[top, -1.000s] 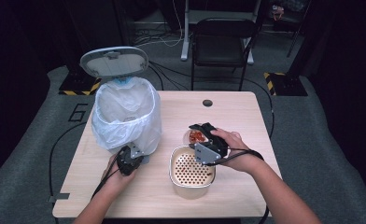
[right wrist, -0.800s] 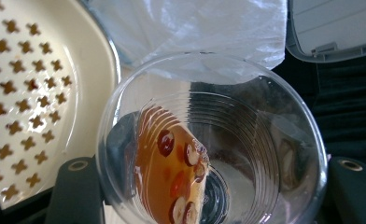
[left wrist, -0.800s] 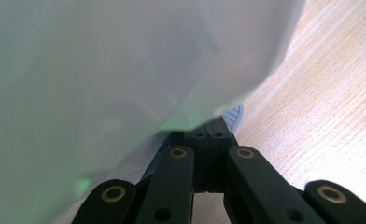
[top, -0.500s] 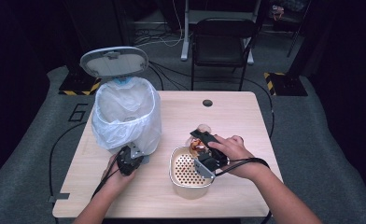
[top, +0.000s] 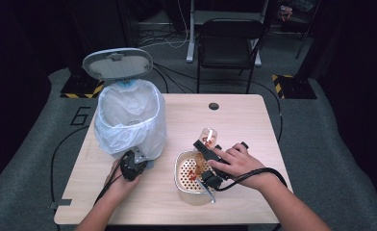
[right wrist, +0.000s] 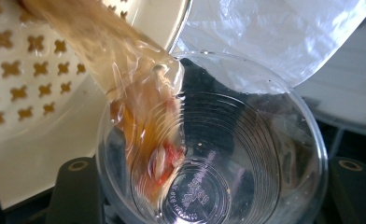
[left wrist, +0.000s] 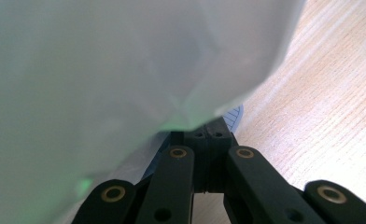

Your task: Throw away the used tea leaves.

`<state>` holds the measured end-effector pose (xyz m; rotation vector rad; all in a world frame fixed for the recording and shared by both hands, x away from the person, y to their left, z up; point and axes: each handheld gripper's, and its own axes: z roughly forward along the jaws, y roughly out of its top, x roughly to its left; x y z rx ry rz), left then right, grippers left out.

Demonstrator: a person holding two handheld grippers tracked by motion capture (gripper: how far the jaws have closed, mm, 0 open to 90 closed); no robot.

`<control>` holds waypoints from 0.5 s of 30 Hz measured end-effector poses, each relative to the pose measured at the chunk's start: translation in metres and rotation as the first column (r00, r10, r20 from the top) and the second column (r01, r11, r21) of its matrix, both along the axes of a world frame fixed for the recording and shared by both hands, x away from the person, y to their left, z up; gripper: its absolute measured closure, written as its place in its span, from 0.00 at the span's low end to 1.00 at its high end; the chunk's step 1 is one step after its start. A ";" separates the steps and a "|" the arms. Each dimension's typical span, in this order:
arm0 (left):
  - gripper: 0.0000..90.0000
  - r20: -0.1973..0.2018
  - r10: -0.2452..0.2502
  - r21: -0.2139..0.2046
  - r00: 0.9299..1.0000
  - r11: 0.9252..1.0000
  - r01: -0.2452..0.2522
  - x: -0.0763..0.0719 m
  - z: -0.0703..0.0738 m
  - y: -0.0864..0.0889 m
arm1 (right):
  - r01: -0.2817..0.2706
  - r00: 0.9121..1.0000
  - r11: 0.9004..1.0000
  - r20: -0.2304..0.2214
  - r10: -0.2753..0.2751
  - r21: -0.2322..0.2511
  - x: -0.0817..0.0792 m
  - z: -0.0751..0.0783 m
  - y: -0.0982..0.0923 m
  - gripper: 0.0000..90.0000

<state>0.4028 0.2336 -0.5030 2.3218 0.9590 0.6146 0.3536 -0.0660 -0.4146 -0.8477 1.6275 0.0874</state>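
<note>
My right gripper (top: 206, 144) is shut on a clear plastic cup (top: 207, 135), tipped toward a cream basin with a perforated strainer insert (top: 181, 166). In the right gripper view, orange-brown liquid with red bits (right wrist: 130, 98) runs from the cup (right wrist: 237, 154) onto the strainer (right wrist: 27, 65). Red-orange residue lies in the basin. My left gripper (top: 136, 157) is shut, and its tips (left wrist: 208, 136) sit against the white bag (left wrist: 102, 70) at the foot of the bin (top: 129, 120). Whether it pinches the bag is hidden.
The bin's grey lid (top: 118, 63) stands open behind the bag. A small black disc (top: 214, 106) lies near the table's far edge. A black chair (top: 230, 38) and floor cables lie beyond the table. A cable (top: 254, 175) trails from the right gripper.
The right hand has come down and forward over the basin and tipped the cup further; liquid now pours onto the strainer. The left hand has stayed in place.
</note>
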 end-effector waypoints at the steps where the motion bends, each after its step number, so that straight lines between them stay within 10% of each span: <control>1: 1.00 0.001 0.001 -0.004 1.000 1.000 -0.001 0.000 0.000 0.000 | -0.003 1.000 1.000 0.022 0.003 -0.010 -0.002 -0.002 0.000 0.38; 6: 1.00 -0.001 -0.002 -0.003 1.000 1.000 0.002 0.000 0.000 0.000 | -0.024 0.994 0.993 0.101 0.036 -0.117 -0.005 -0.009 0.002 0.38; 9: 1.00 -0.001 -0.001 -0.004 1.000 1.000 0.001 0.000 0.000 0.000 | -0.054 0.988 0.998 0.142 0.058 -0.031 -0.006 -0.018 0.000 0.38; 15: 1.00 0.012 -0.012 0.007 1.000 1.000 0.012 0.000 0.001 0.000 | -0.053 0.978 0.998 0.200 0.058 -0.030 -0.011 -0.020 -0.002 0.38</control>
